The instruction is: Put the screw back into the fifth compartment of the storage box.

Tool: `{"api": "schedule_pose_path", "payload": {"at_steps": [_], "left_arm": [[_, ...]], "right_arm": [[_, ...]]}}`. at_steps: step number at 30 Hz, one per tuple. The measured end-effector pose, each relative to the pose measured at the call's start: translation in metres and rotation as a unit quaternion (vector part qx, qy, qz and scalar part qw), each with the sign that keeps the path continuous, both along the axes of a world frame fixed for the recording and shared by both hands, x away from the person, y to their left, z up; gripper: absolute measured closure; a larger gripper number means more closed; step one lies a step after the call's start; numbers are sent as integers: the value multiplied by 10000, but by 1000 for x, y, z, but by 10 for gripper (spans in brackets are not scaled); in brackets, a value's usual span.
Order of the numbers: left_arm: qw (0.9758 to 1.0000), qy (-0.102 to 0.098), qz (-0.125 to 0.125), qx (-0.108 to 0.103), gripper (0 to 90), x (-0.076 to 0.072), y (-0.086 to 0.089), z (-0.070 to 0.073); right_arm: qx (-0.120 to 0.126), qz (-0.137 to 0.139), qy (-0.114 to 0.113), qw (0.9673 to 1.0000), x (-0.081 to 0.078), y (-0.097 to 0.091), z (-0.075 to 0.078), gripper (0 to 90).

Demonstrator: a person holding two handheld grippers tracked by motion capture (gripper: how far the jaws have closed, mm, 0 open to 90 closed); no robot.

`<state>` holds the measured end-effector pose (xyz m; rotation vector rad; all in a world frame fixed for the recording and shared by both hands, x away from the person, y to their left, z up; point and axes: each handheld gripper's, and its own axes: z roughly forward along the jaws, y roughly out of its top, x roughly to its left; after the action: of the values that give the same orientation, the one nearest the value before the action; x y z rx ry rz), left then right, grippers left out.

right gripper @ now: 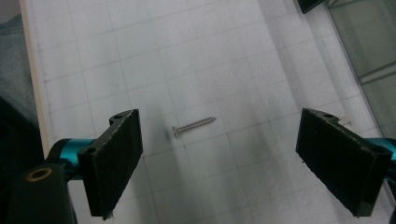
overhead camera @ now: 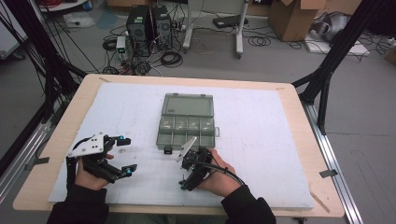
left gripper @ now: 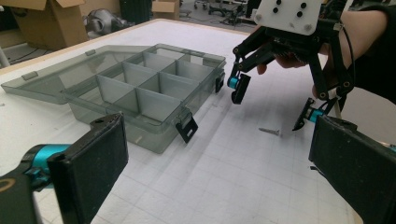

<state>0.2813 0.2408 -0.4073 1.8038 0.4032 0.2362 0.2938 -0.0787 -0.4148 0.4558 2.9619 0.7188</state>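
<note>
1. Likely step, judged from the layout: picking the screw [right gripper: 194, 126] off the counter [right gripper: 210, 56], probably for the open compartment box [left gripper: 144, 133].
2. Right gripper [left gripper: 271, 105]: hovering directly over the screw, fingers [right gripper: 114, 158] spread wide, nothing held.
3. Left gripper [overhead camera: 125, 155]: apart from the screw, fingers [left gripper: 91, 168] also spread wide and empty, aimed toward the box's latch side.
4. Screw: flat on the white gridded mat, between the right fingers but touching neither, just beside the box's near edge.
5. To do it well:
   - Turn the wrist first, since the screw lies roughly along the line from finger to finger and closing now would press it end to end.
   - Lower until the pads nearly graze the mat, then close slowly across the shank.
   - Expect a thin, smooth thing that could roll or skid away.
6. Right gripper view: gives the screw's heading, head nearer the view's left finger.
7. Left gripper view: adds the side-on gap between the right fingertips and the mat, plus seemingly bare compartments.
8. High view: places both hands at the counter's near side, box ahead, lid laid back.
</note>
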Motion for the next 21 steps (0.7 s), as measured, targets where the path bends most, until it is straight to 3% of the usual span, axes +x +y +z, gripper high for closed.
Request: {"api": "schedule_pose_path", "payload": {"at_steps": [6,7,14,16,17,21], "left_arm": [[10000,1,15,12,50,0,-1,0],[10000,2,10,20,50,0,-1,0],[10000,15,11,25,50,0,-1,0],[10000,1,12,52,50,0,-1,-1],[10000,12,19,58,50,0,-1,-1],[10000,9,-2,74,50,0,-2,-1]], "right_arm": [[-386,98,178,9990,2,4,2,134],[-538,140,230,9982,2,5,3,134],[-744,215,354,9964,5,9,5,140],[-841,193,434,9953,6,11,5,142],[-1019,76,525,9934,7,14,6,145],[-1129,-55,611,9917,9,17,7,160]]}}
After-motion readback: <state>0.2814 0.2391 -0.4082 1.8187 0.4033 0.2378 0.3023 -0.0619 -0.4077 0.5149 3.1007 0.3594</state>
